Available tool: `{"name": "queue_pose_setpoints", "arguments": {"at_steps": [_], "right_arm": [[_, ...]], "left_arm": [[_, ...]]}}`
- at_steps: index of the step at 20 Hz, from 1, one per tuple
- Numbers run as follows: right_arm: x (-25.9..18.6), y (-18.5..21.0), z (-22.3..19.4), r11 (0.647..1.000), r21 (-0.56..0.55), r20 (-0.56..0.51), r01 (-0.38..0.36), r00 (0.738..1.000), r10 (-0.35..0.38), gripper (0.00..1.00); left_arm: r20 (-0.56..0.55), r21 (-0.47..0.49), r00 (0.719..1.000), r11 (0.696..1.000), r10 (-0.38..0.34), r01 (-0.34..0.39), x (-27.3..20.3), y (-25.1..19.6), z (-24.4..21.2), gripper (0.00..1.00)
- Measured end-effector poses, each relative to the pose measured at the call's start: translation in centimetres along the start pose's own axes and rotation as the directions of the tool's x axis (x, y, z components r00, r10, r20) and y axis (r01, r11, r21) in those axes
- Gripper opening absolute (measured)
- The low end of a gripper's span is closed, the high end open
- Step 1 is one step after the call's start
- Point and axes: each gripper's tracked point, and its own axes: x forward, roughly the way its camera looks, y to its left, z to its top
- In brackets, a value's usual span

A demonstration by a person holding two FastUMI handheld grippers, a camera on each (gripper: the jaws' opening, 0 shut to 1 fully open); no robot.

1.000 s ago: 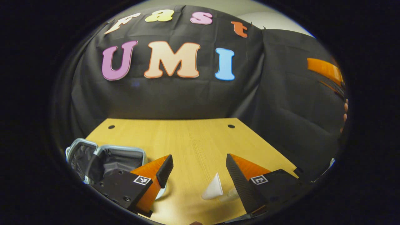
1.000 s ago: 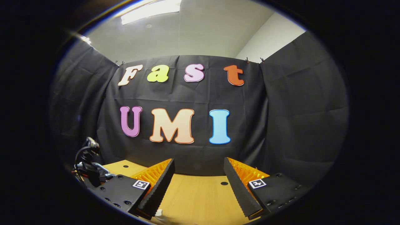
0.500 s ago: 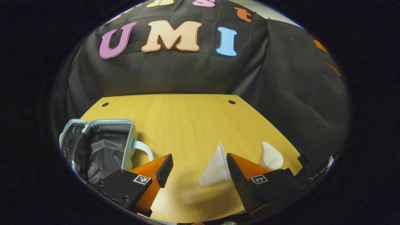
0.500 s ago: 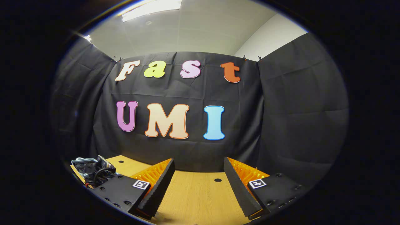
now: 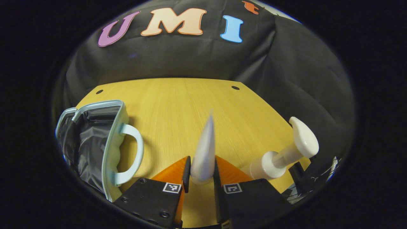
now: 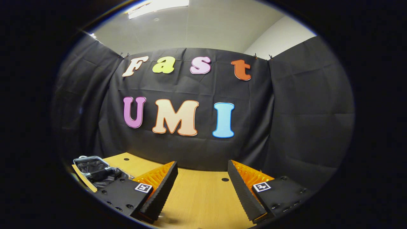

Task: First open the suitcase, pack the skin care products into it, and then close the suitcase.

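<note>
Both fingers of the left gripper (image 5: 201,173) clamp a white tube (image 5: 203,149) for transfer into the open suitcase (image 5: 95,143), while the right gripper (image 6: 202,187) waits with its fingers apart.

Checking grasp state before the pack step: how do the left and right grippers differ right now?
The left gripper has its fingers closed on a white tube; the right gripper is wide open with nothing between its fingers. The left points down at the table, between the open suitcase and a white pump bottle; the right points level at the booth wall. Both are over the same table.
</note>
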Motion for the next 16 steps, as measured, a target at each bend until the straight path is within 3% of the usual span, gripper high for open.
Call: {"name": "queue_pose_setpoints", "arguments": {"at_steps": [7,16], "right_arm": [[1.6,4.5,-5.5,0.997,0.007,-0.086,-0.081,0.993,0.081,0.99],[1.8,11.5,-17.9,0.97,0.052,-0.292,-0.236,0.926,0.24,0.99]], "left_arm": [[0.05,0.015,0.998,0.999,-0.048,0.047,-3.4,0.0,3.9,0.28],[0.16,0.029,0.987,0.999,0.016,-0.02,-9.5,3.0,8.9,0.27]]}}
